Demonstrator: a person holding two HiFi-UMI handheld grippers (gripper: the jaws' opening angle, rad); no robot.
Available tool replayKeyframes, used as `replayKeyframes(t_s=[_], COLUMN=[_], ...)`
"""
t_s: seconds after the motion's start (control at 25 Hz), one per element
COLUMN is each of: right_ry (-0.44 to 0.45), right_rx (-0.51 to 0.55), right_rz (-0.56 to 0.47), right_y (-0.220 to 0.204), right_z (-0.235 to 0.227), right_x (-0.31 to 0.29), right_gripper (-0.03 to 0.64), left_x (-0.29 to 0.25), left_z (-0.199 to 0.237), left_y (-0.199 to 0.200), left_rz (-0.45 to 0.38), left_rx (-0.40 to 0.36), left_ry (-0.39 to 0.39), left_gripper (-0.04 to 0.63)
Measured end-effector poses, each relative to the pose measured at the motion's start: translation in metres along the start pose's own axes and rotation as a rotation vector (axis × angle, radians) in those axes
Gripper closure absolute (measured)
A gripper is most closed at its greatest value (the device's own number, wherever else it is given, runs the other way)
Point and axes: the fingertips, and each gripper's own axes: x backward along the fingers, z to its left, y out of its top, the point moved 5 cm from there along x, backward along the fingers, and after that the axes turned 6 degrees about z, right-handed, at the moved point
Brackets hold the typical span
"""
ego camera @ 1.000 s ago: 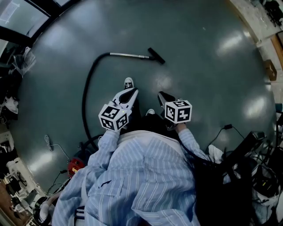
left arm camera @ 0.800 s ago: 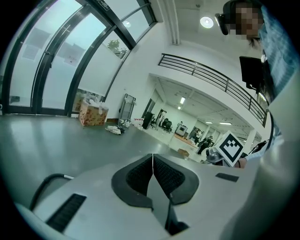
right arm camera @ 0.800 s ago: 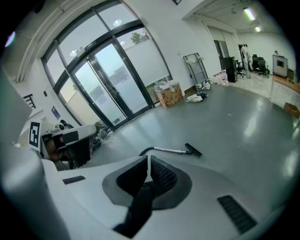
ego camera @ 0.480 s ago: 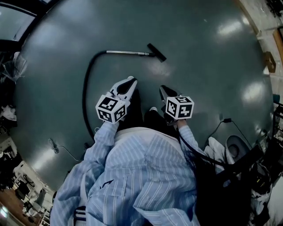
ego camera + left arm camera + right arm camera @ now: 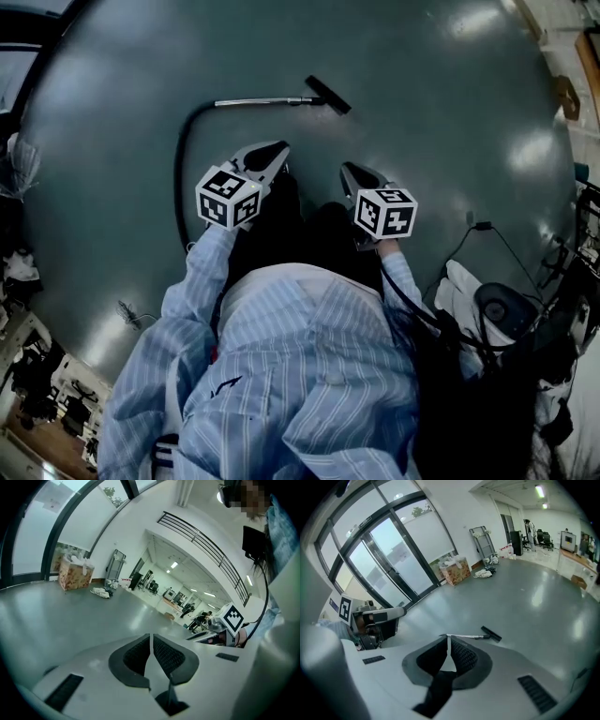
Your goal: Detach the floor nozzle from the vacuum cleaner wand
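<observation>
A black floor nozzle [image 5: 328, 95] lies on the grey floor, joined to a silver wand [image 5: 264, 101] whose black hose [image 5: 181, 169] curves back toward me. The right gripper view shows the floor nozzle [image 5: 491, 633] and wand [image 5: 465, 636] a short way ahead. My left gripper [image 5: 279, 147] is shut and empty, held in the air short of the wand. My right gripper [image 5: 345, 169] is also shut and empty, nearer me than the nozzle. The left gripper [image 5: 150, 636] looks out across the hall, with no vacuum part in its view.
A cable with a plug [image 5: 482, 227] lies on the floor at the right, beside a round grey device [image 5: 504, 307]. Clutter lines the left edge [image 5: 23, 272]. A patterned box [image 5: 454, 571] and a folded rack [image 5: 482, 537] stand by the far windows.
I have walked toward the vacuum: wand and nozzle sit closer to both grippers than a second ago. Both grippers moved forward with me and stayed shut.
</observation>
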Motion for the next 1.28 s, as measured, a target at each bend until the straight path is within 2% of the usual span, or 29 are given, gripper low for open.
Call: replayKeyframes(t_s=[0.12,0.28,0.56,0.76,0.92,1.0,1.12,1.28], right_ry=[-0.016,-0.041,-0.061,-0.038,-0.025,-0.045,-0.09,-0.082], right_rx=[-0.01,-0.014,-0.011,0.017,0.083,0.137,0.22,0.245], right_rz=[0.011,0.002,0.034,0.08,0.127,0.152,0.219,0.304], right_y=[0.011,0.024,0.05,0.082,0.11,0.118,0.125,0.124], right_z=[-0.009,-0.031,-0.092,-0.136,-0.176,-0.203,-0.244,-0.279], right_x=[-0.005,-0.008,-0.025,-0.061,-0.085,-0.107,-0.145,-0.191], right_gripper=[0.592,0.592,0.592,0.592,0.592,0.591,0.591,0.589], left_x=[-0.013,-0.036,-0.09,-0.133,-0.176,-0.206,-0.252,-0.291], left_z=[0.022,0.049,0.066,0.081,0.083,0.094,0.121,0.151], left_y=[0.012,0.022,0.038,0.047,0.052,0.042,0.021,0.008], left_rz=[0.03,0.056,0.121,0.162,0.212,0.27,0.403,0.498], left_rx=[-0.027,-0.021,-0.03,-0.029,-0.038,-0.048,-0.041,-0.025], left_ry=[-0.013,0.0,0.021,0.048,0.086,0.112,0.13,0.129], left_gripper=[0.588,0.588,0.587,0.586,0.586,0.586,0.566,0.532])
